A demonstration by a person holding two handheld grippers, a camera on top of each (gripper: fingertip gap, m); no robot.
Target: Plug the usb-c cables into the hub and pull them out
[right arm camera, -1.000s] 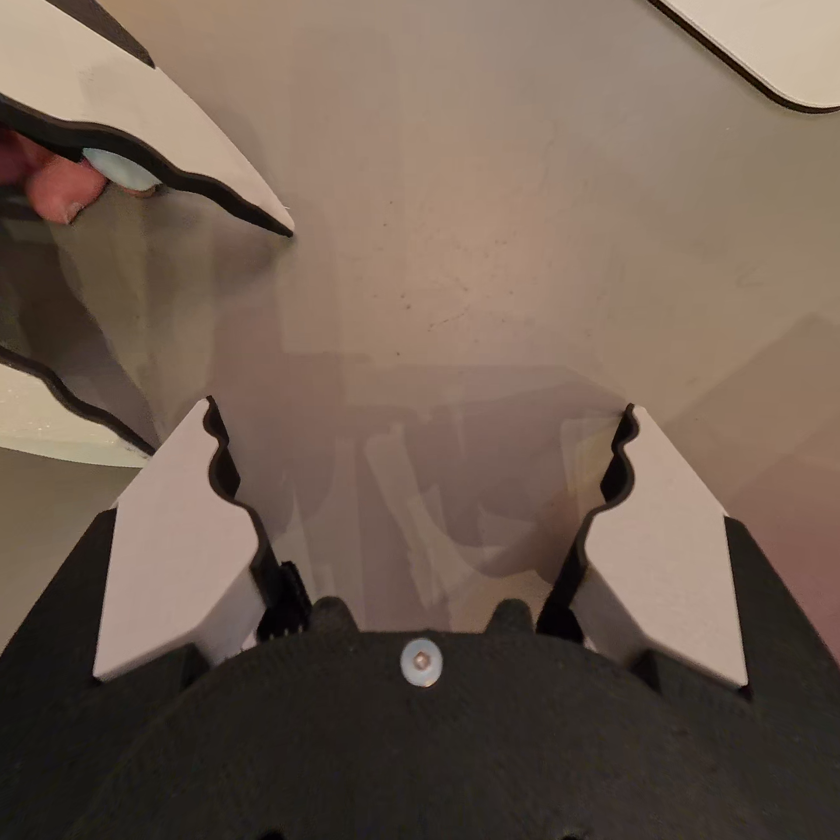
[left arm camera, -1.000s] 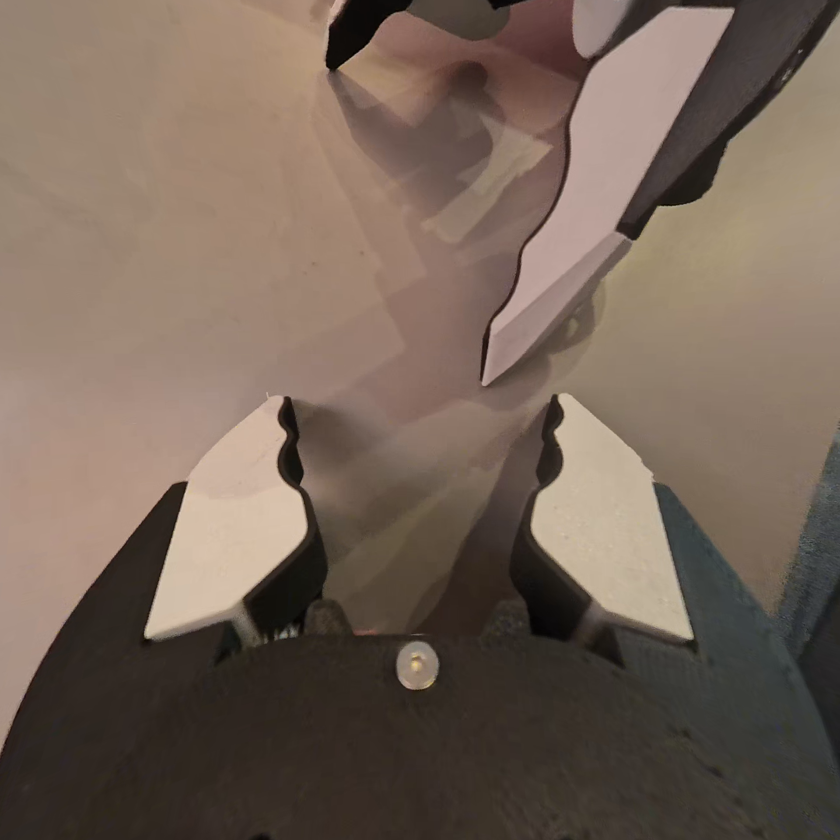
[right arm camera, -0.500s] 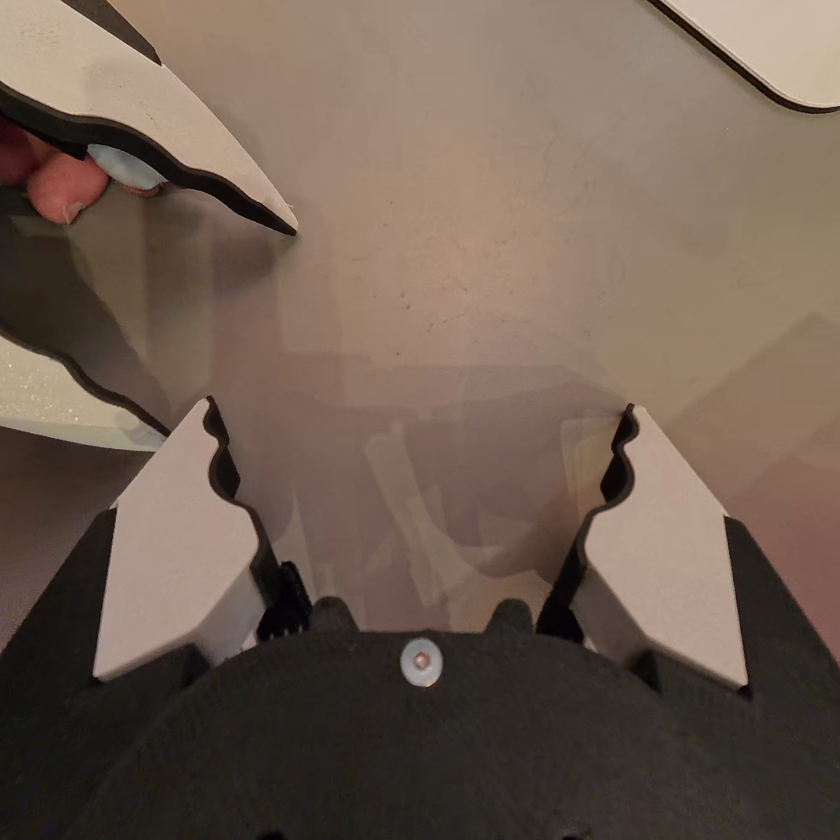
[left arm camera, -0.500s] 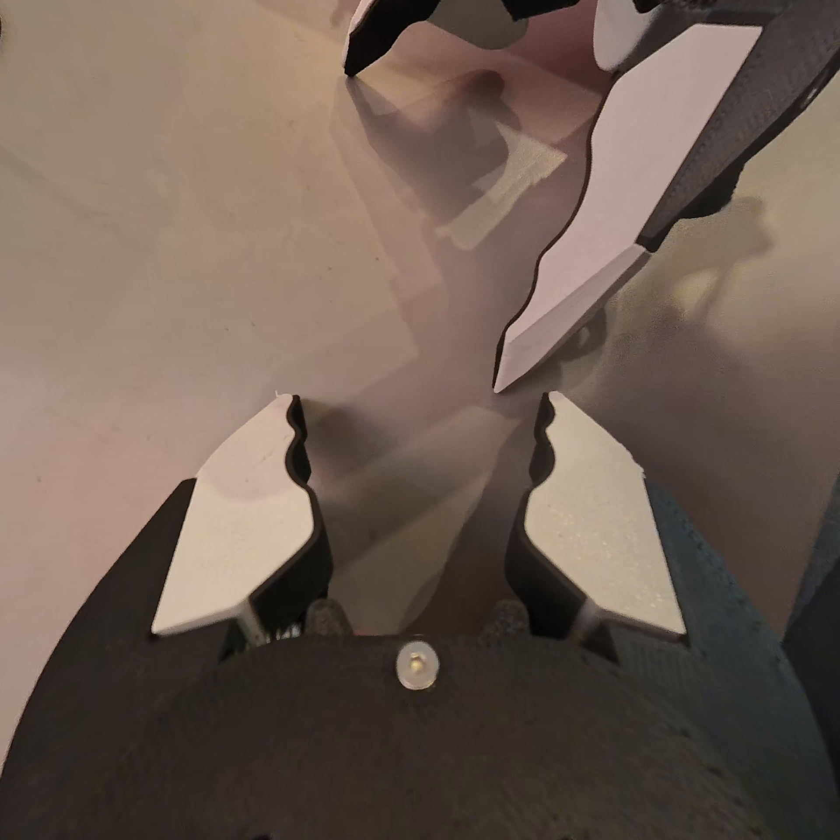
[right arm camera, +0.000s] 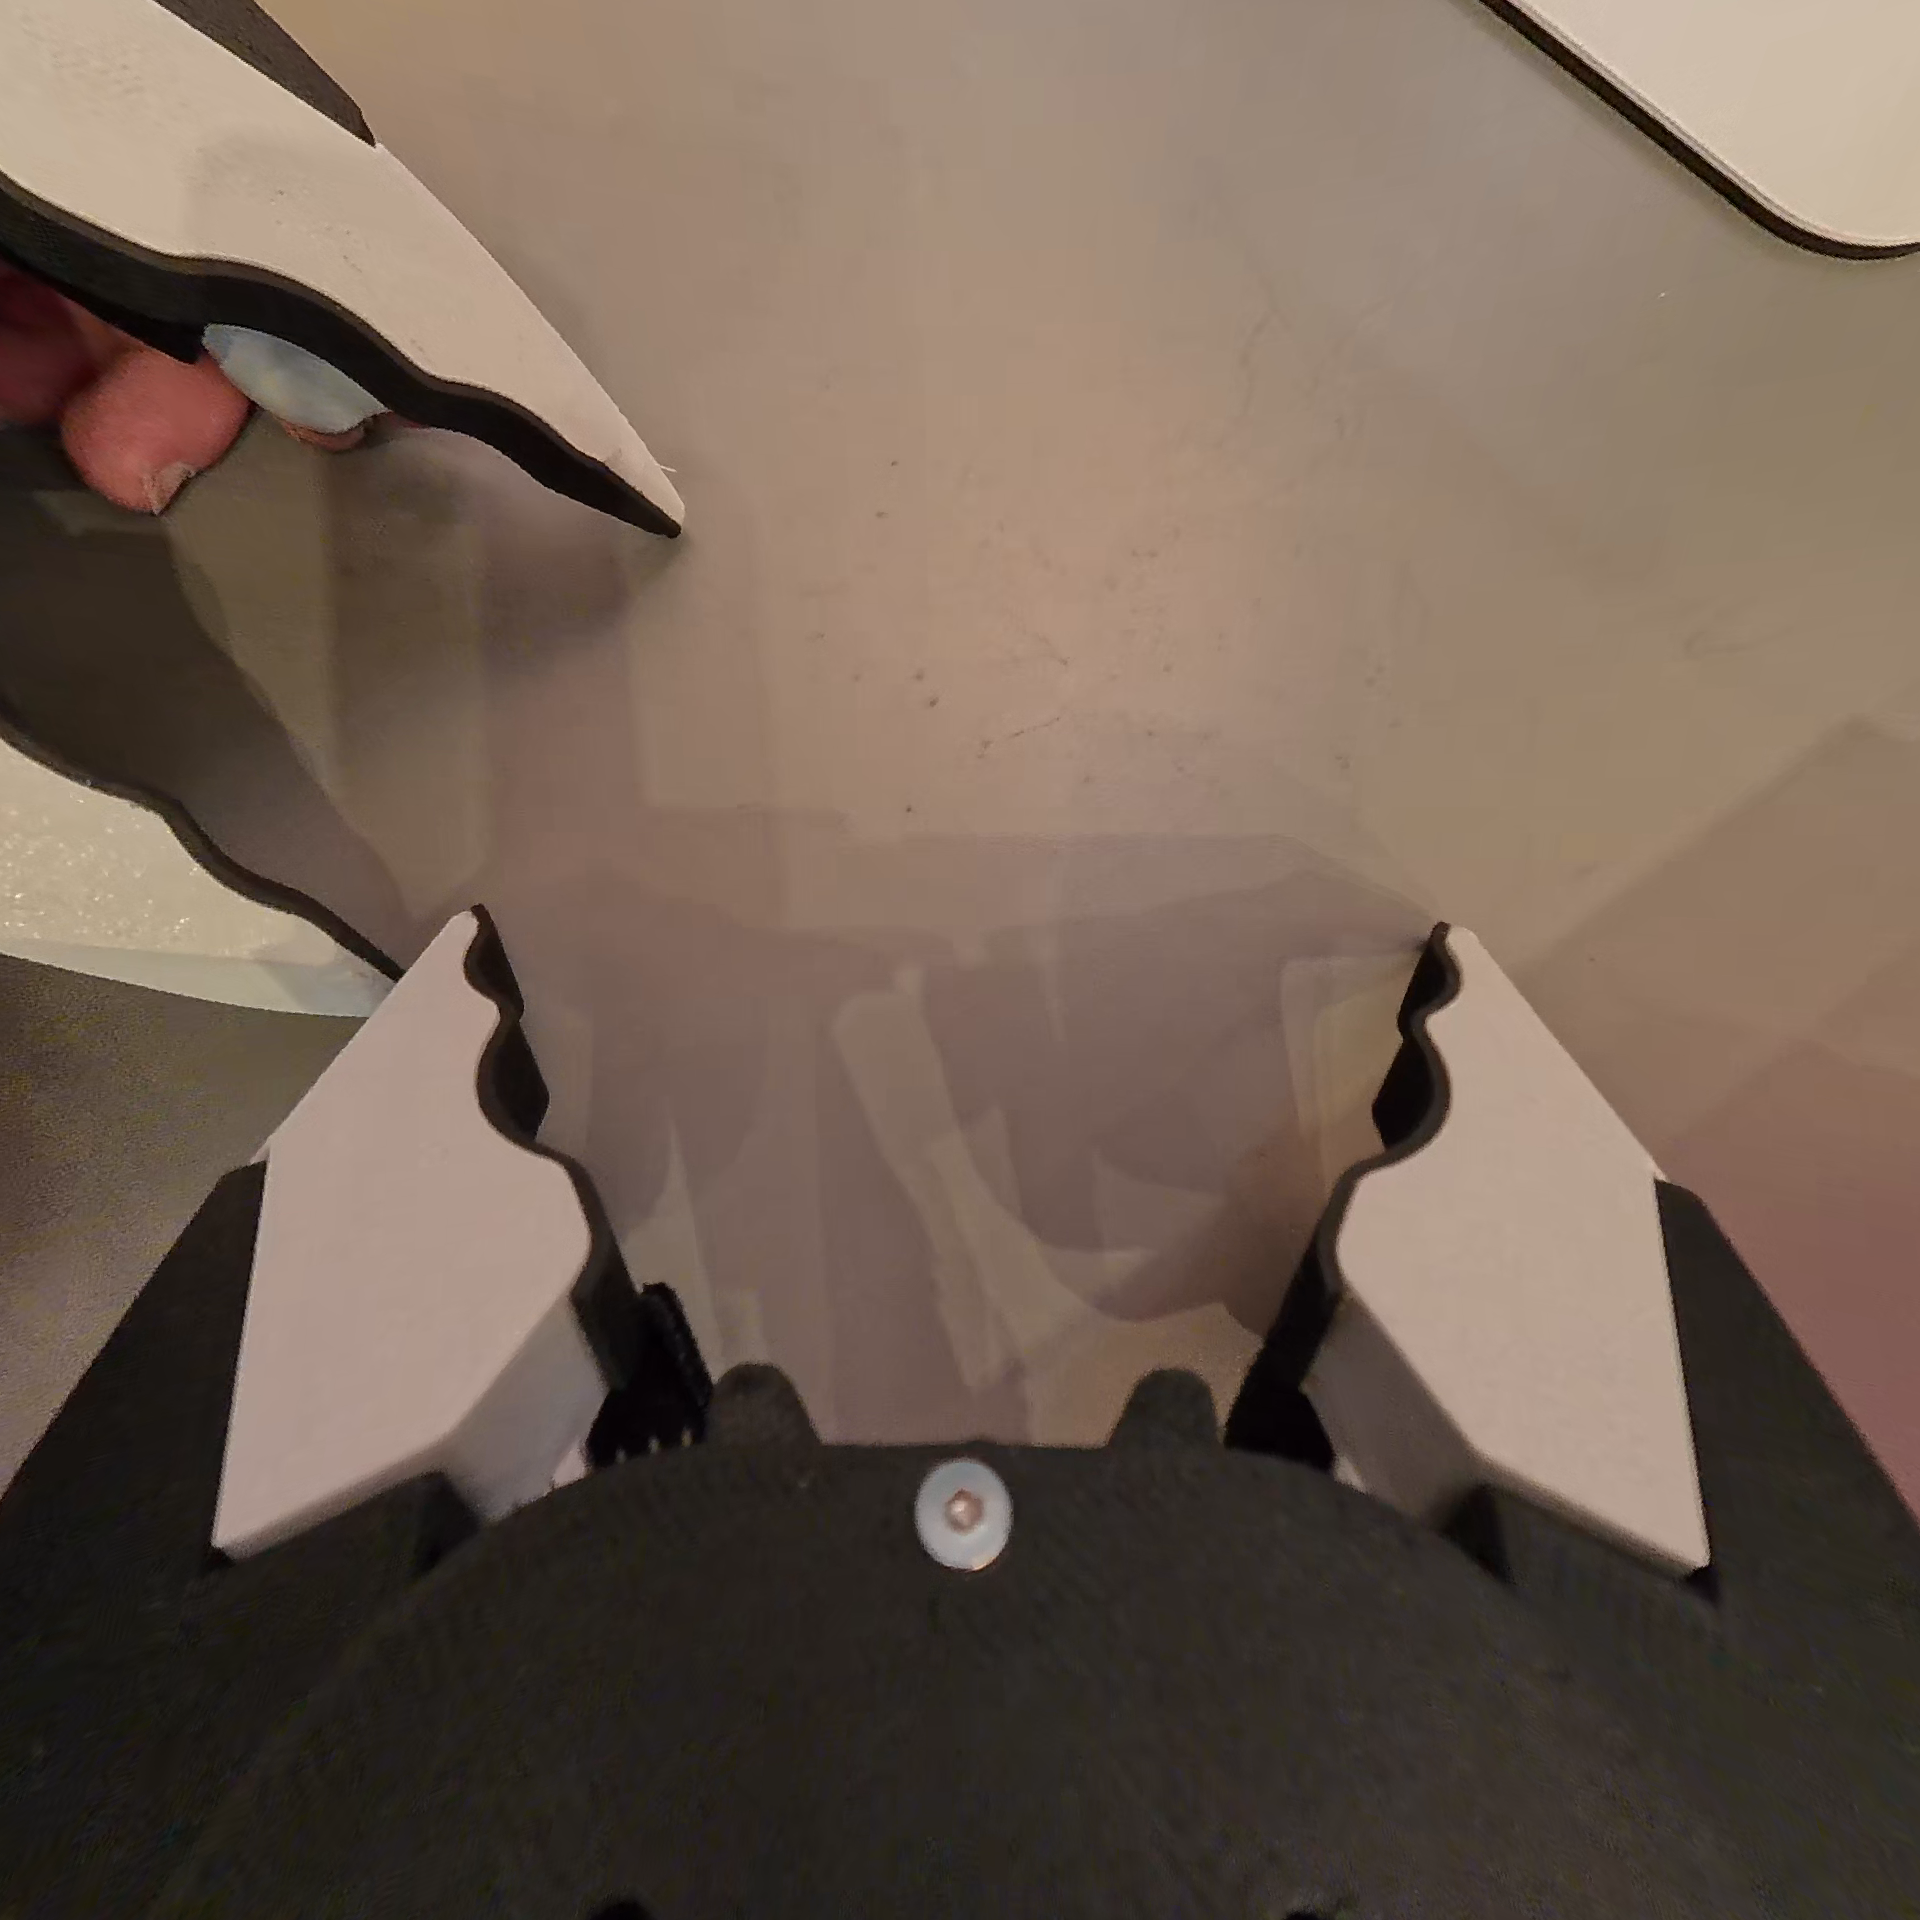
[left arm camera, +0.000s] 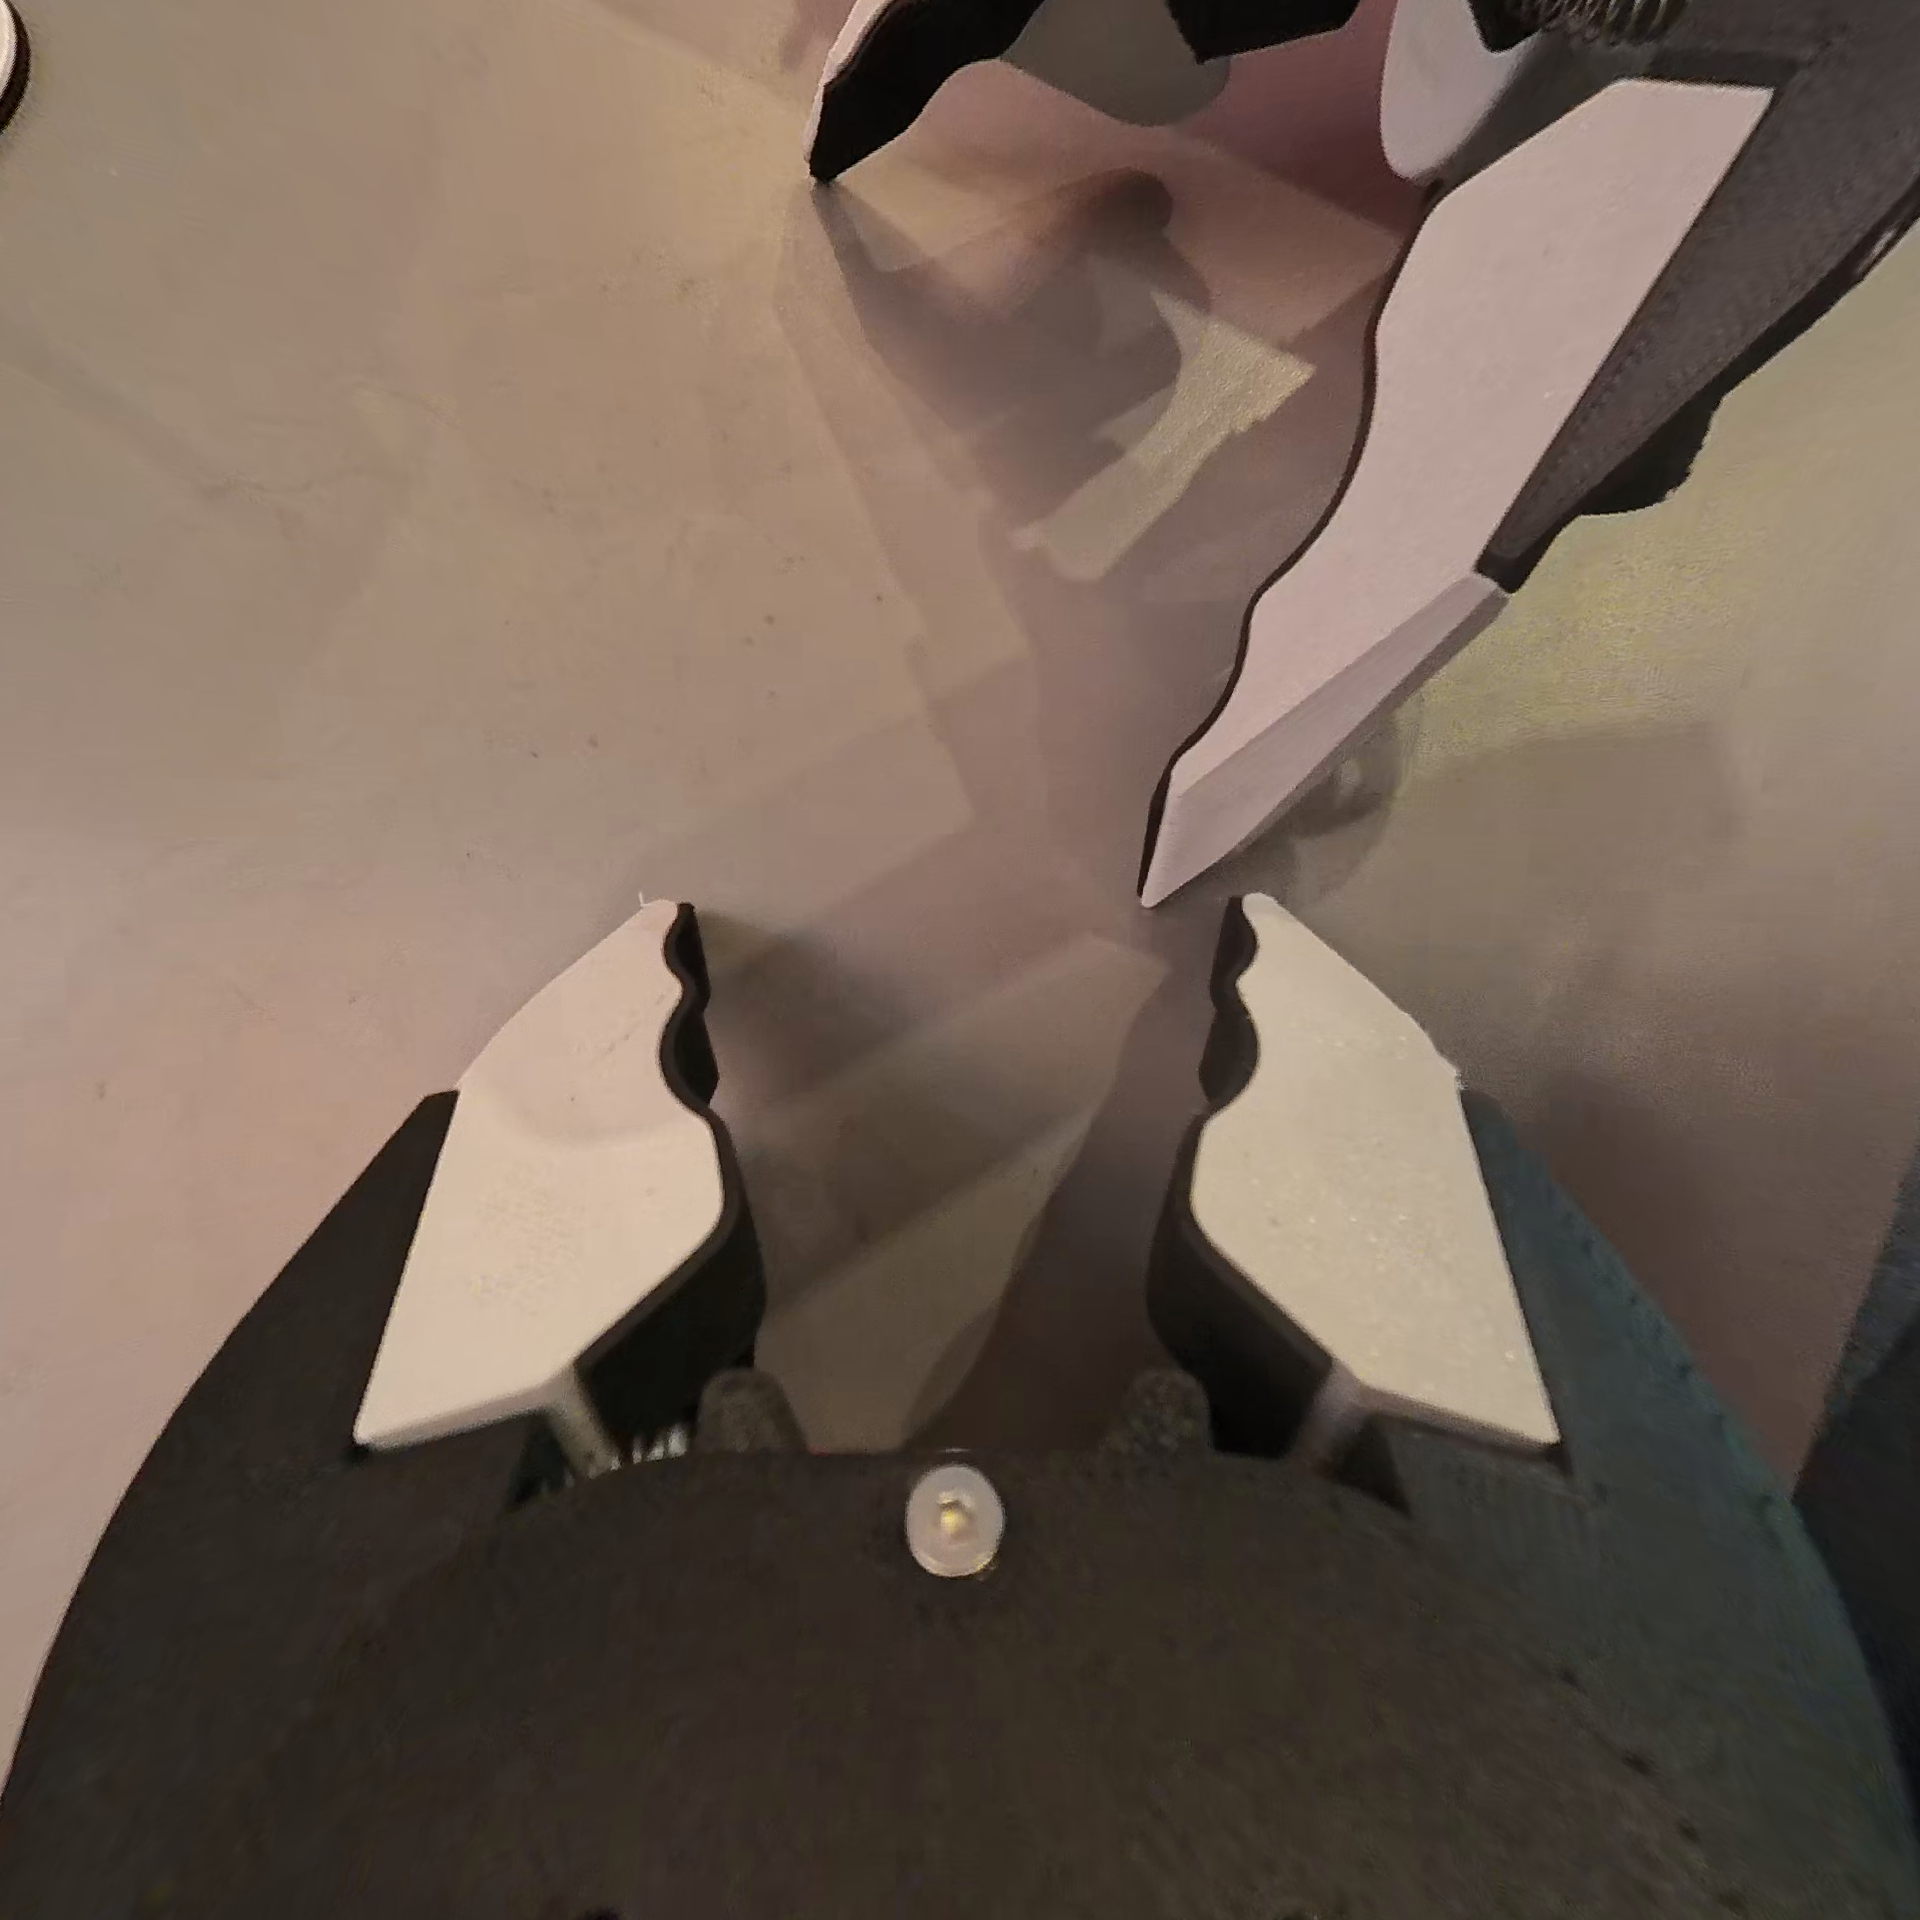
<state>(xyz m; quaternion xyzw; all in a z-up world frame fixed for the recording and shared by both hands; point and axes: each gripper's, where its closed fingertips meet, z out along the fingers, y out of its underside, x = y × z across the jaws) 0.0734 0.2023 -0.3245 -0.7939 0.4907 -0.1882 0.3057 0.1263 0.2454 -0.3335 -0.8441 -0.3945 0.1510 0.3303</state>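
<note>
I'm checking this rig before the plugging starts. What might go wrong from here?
1. The right tool has a fingertip almost touching the left tool; a small move may knock them together.
2. Both are open and empty over the bare table, and no cable or hub is in view, so each must search first.
3. A white pad lies at the far right; a sweep might nudge it.

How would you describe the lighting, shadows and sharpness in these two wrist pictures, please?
Left wrist view: warm, dim light; overlapping soft shadows on the table; left gripper sharp, right gripper's top edge slightly blurred. Right wrist view: even light, layered shadows between the right gripper fingers; wide-angle bending at the edges.
</note>
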